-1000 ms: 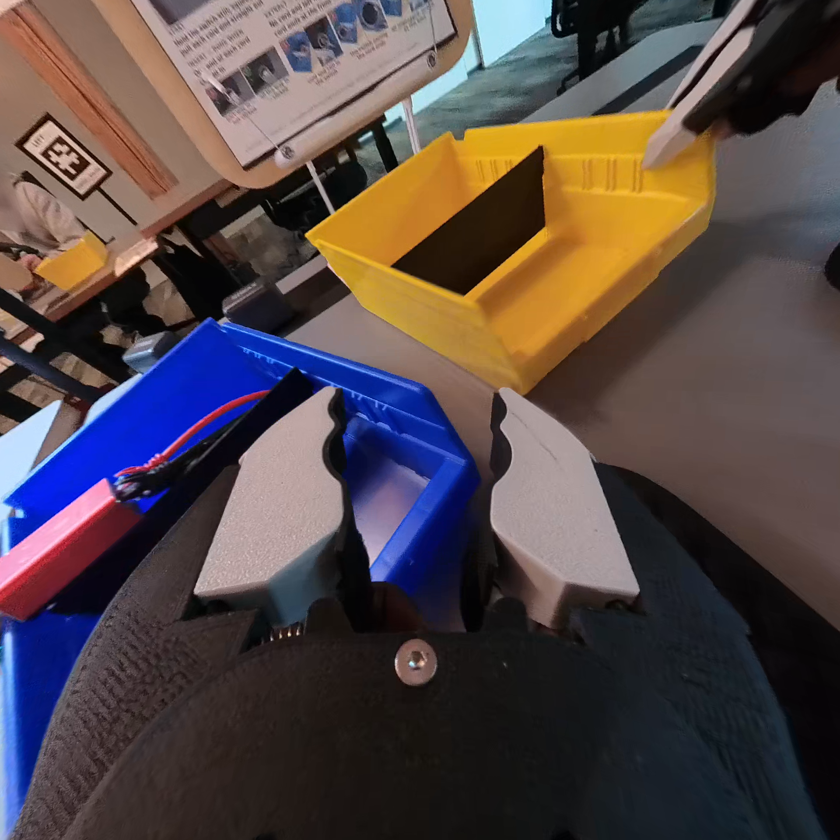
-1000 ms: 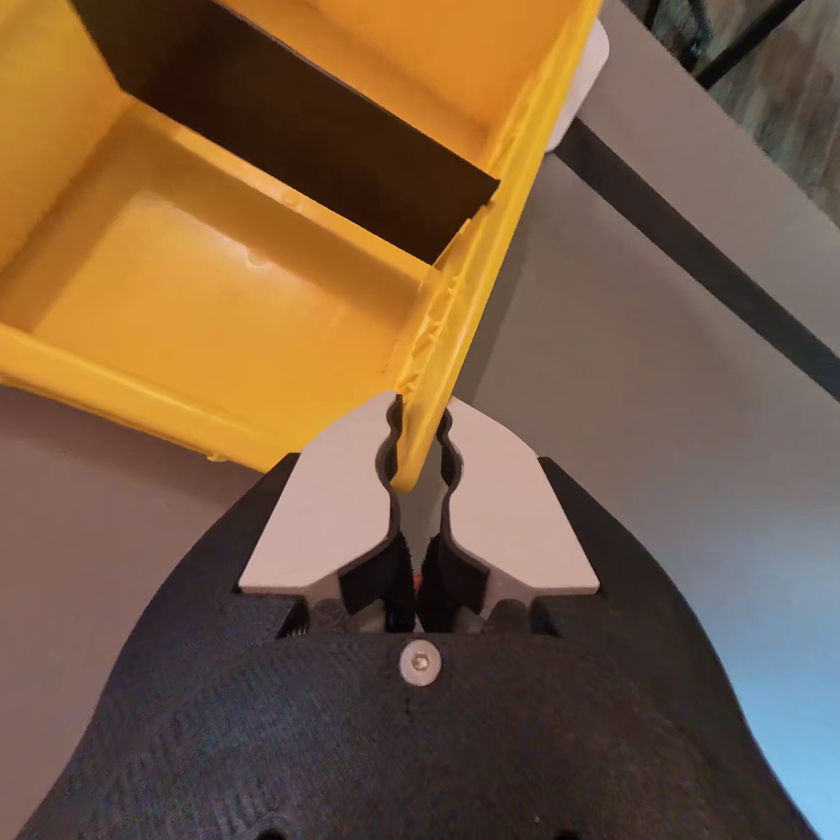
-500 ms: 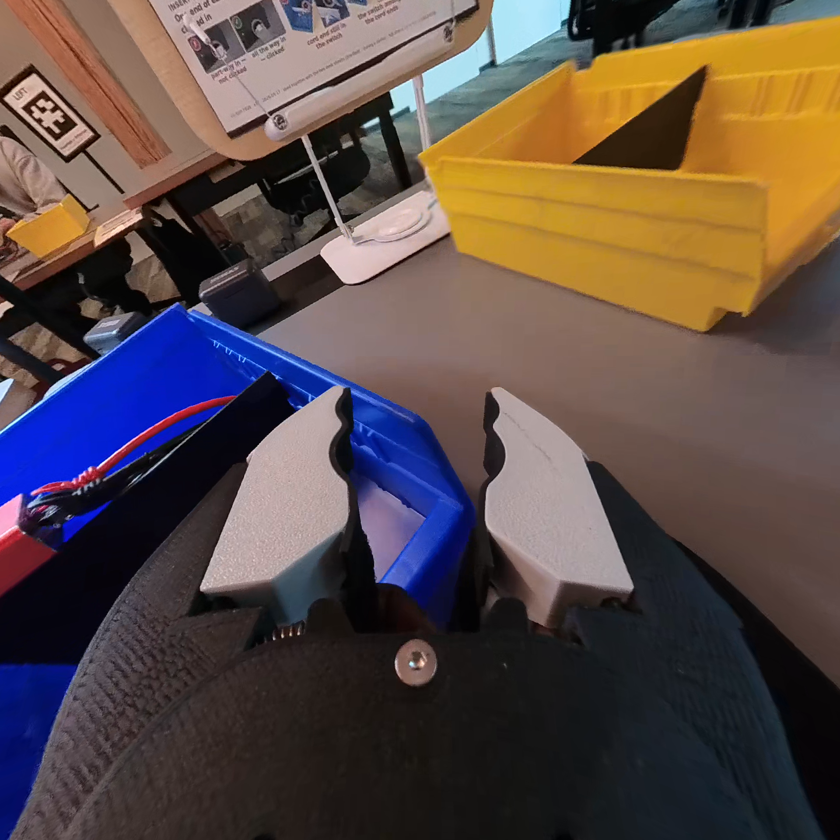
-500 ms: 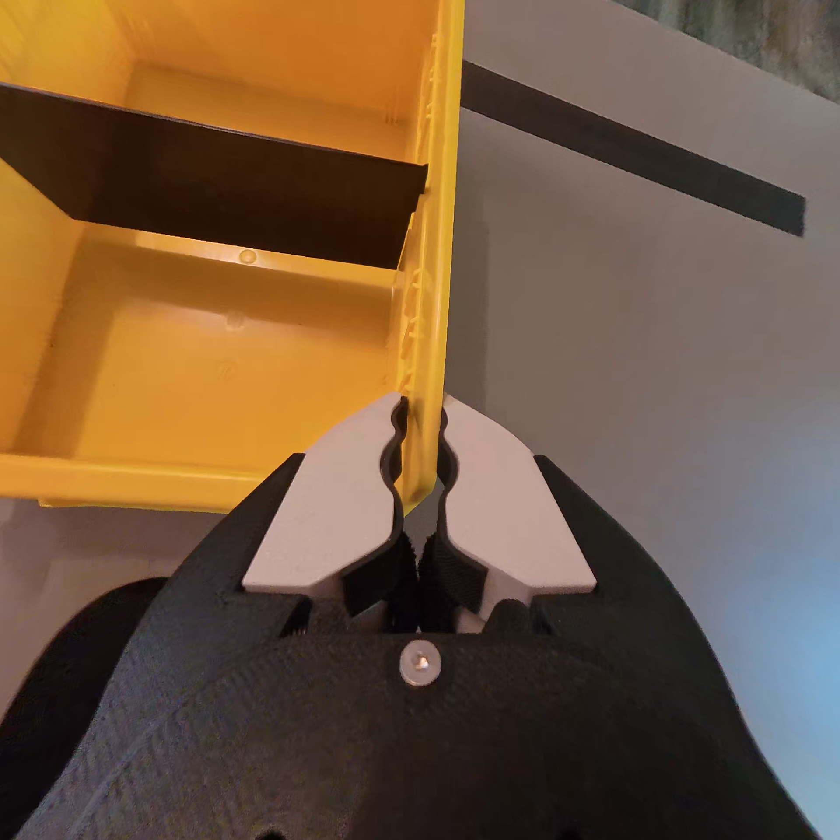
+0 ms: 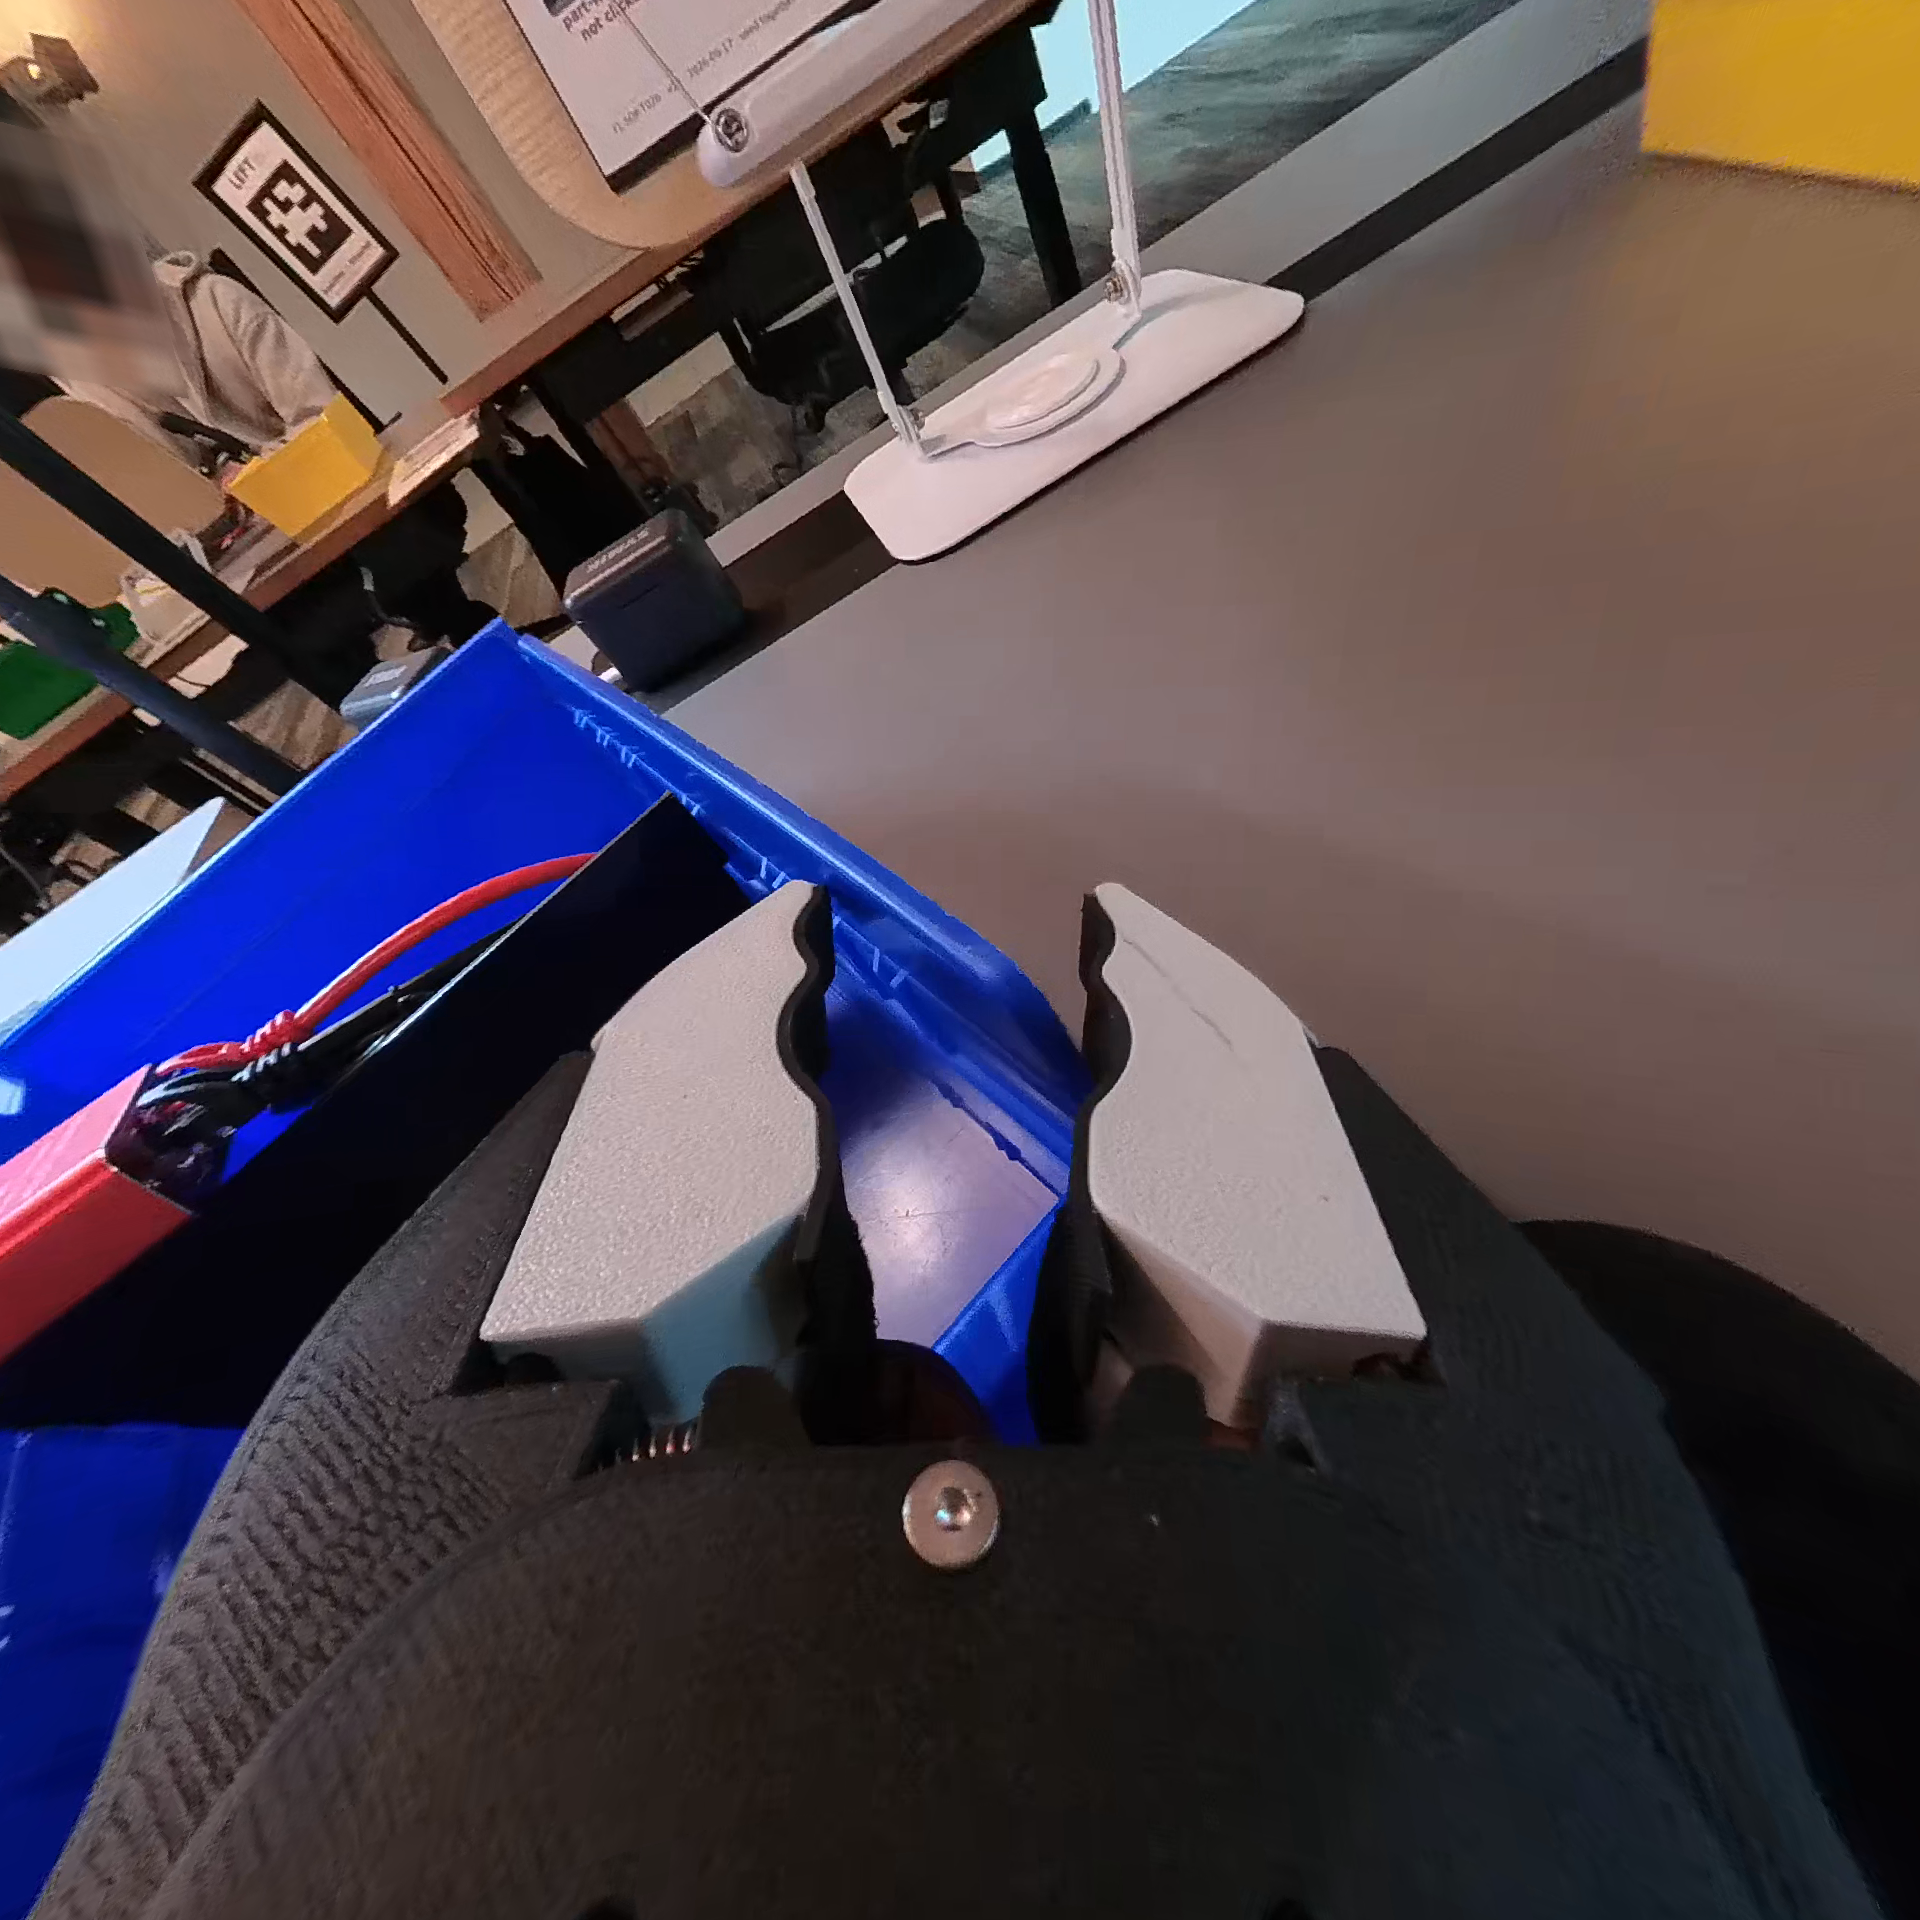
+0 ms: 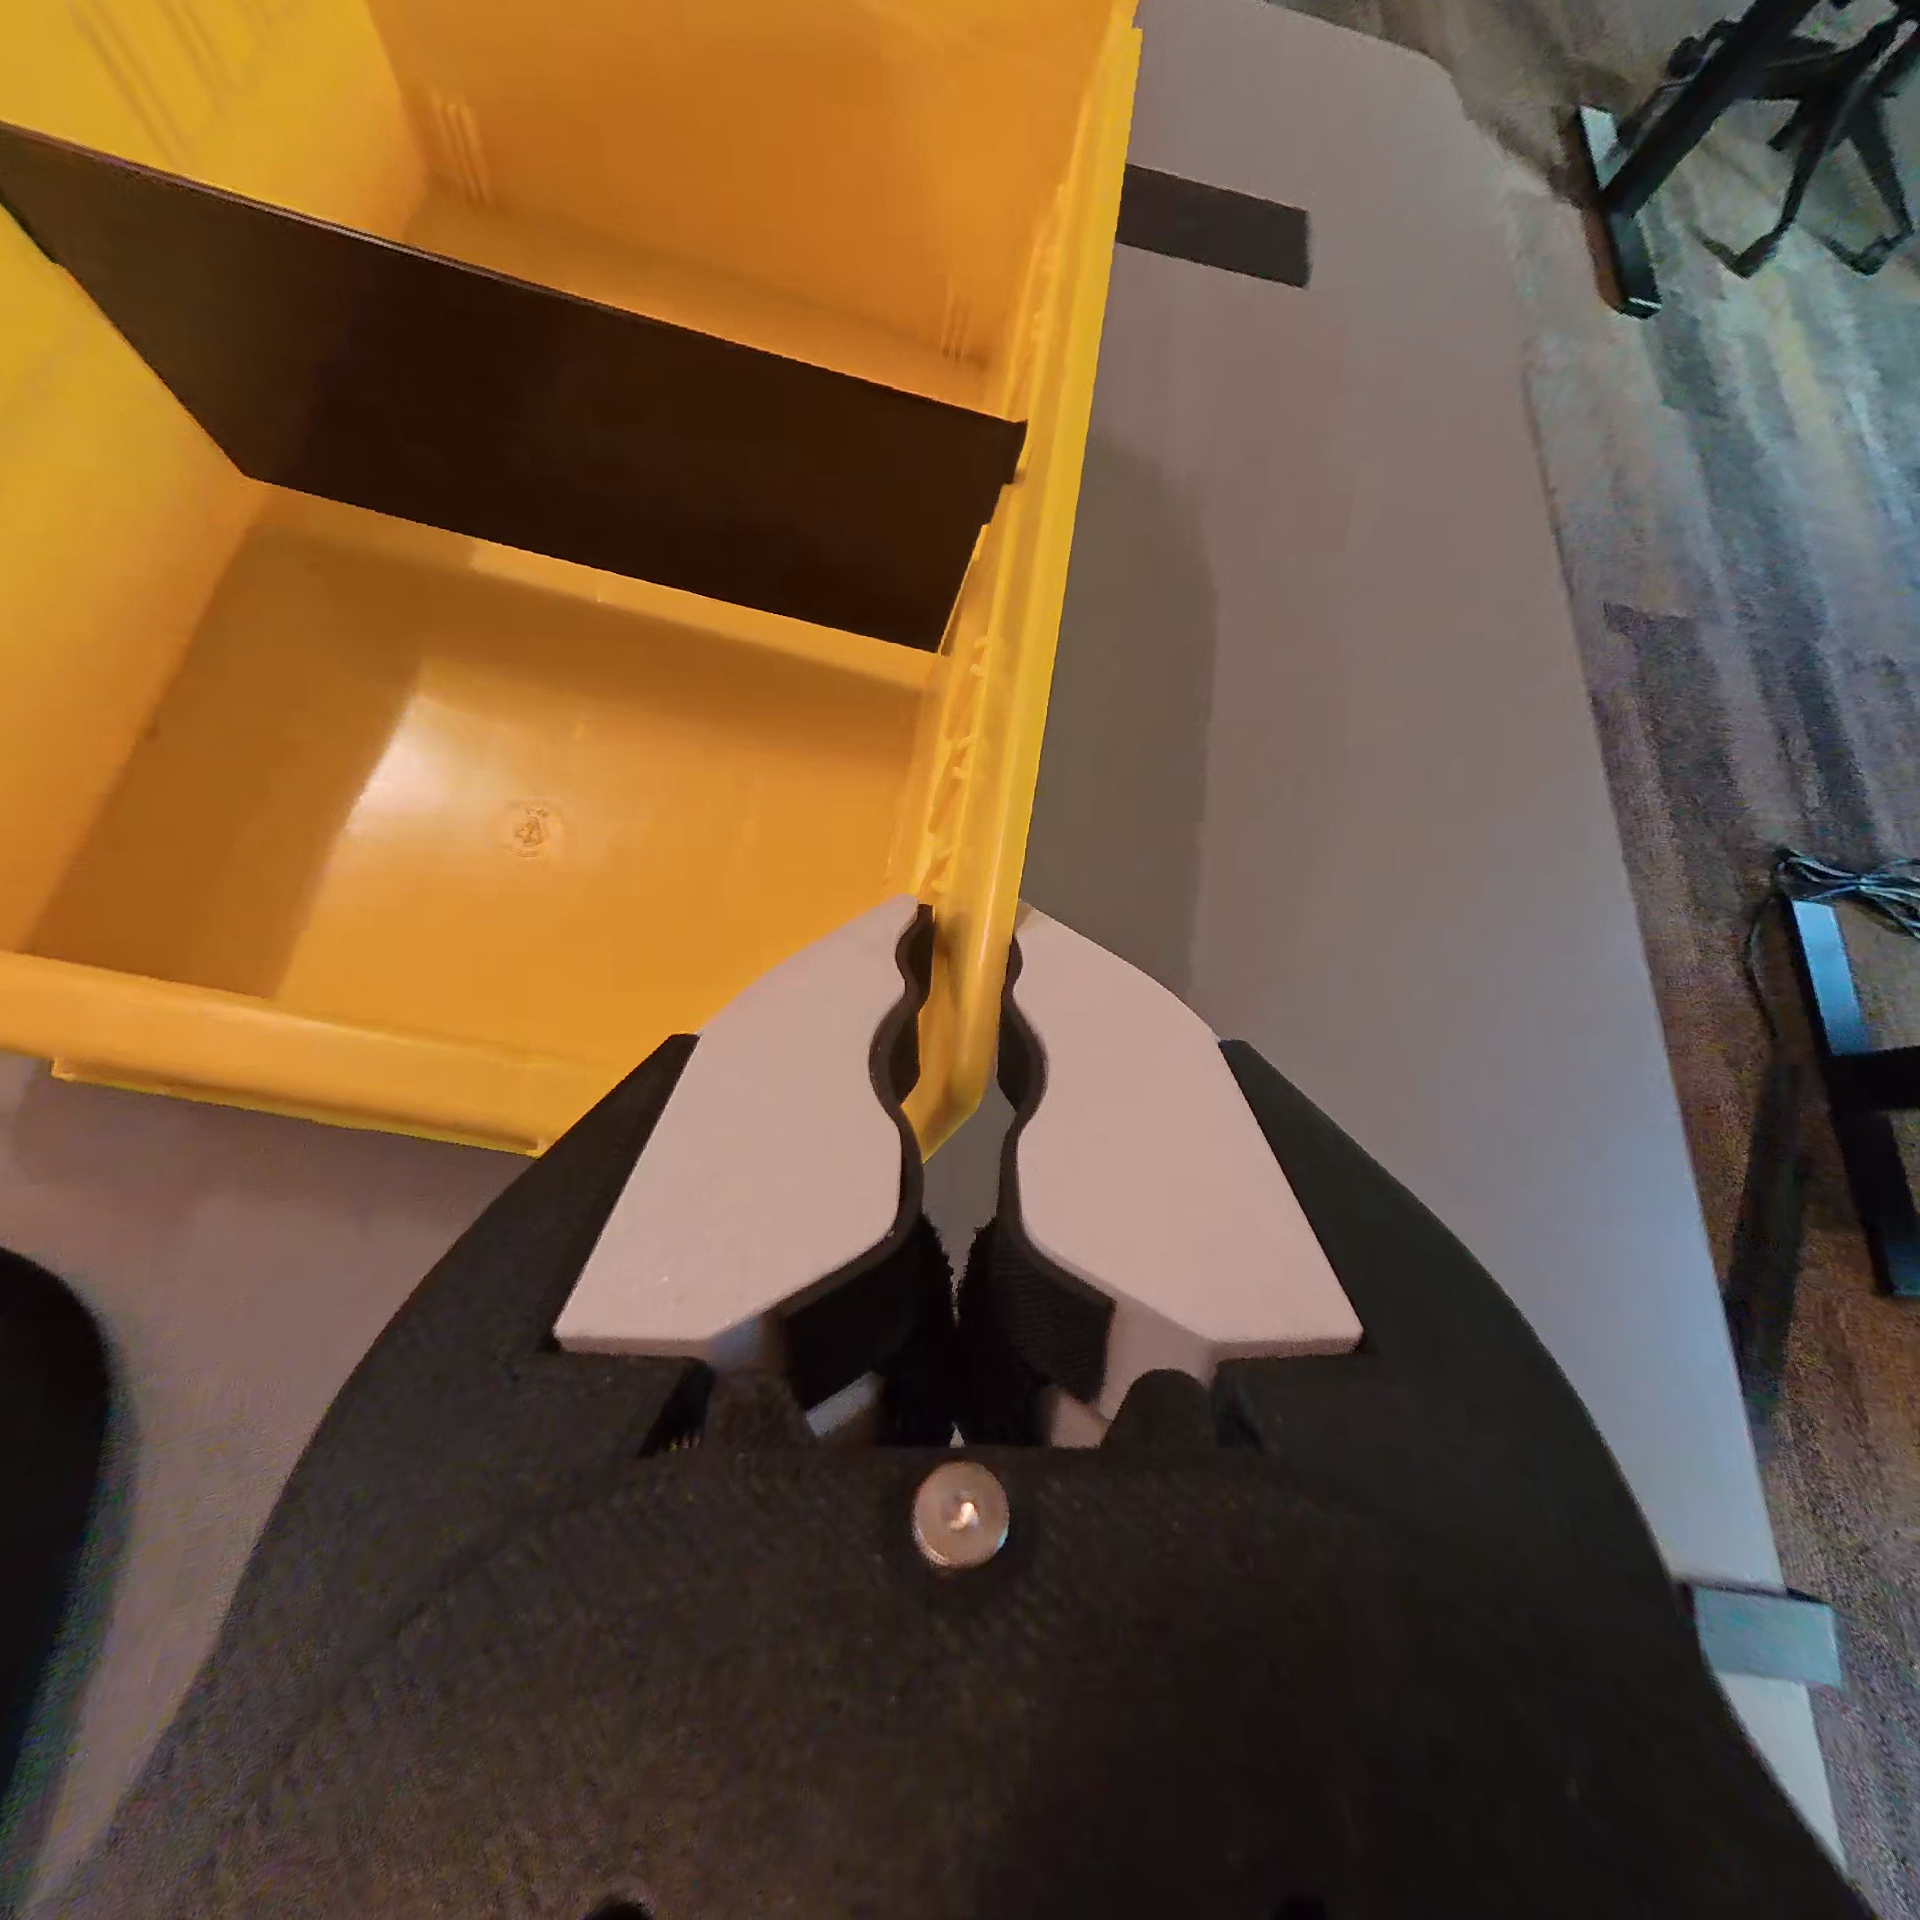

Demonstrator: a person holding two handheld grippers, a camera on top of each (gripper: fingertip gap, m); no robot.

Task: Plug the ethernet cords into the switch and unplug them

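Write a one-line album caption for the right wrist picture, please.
The right gripper clamps the side wall of a yellow bin, empty and split by a black divider, on a grey table.

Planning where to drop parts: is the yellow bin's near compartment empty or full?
Empty: the yellow bin shows bare floor in front of its black divider; right gripper clamps its wall.

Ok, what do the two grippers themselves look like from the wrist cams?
Both match: left gripper and right gripper have pale grey fingers with wavy black inner pads, set in a rough-textured black housing with one silver screw at its centre. No cables or sleeves show.
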